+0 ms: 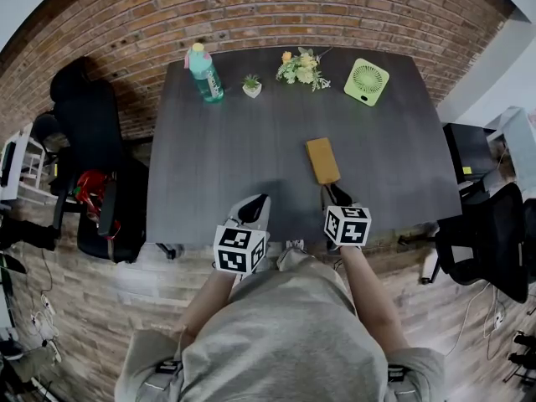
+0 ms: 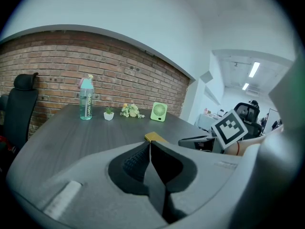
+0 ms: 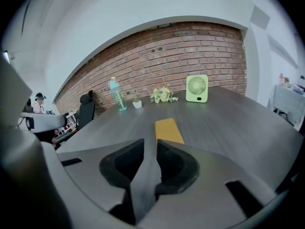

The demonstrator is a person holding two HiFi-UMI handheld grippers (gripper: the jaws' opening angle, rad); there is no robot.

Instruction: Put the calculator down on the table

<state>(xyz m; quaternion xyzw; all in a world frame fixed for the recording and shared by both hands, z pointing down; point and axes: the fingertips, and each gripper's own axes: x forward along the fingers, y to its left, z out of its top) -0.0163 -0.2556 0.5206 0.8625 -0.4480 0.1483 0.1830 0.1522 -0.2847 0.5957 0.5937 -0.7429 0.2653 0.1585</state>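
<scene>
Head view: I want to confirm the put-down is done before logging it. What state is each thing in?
calculator: lying flat on the table, free of both tongs
left tongs: shut, empty
right tongs: slightly apart, empty
bottle: upright, capped
fan: standing upright
potted plant: upright
flowers: resting on the table

head: overhead, steeply down | gripper views: low, facing brick wall [image 2: 119, 75] | shared: table [image 1: 251, 166]
</scene>
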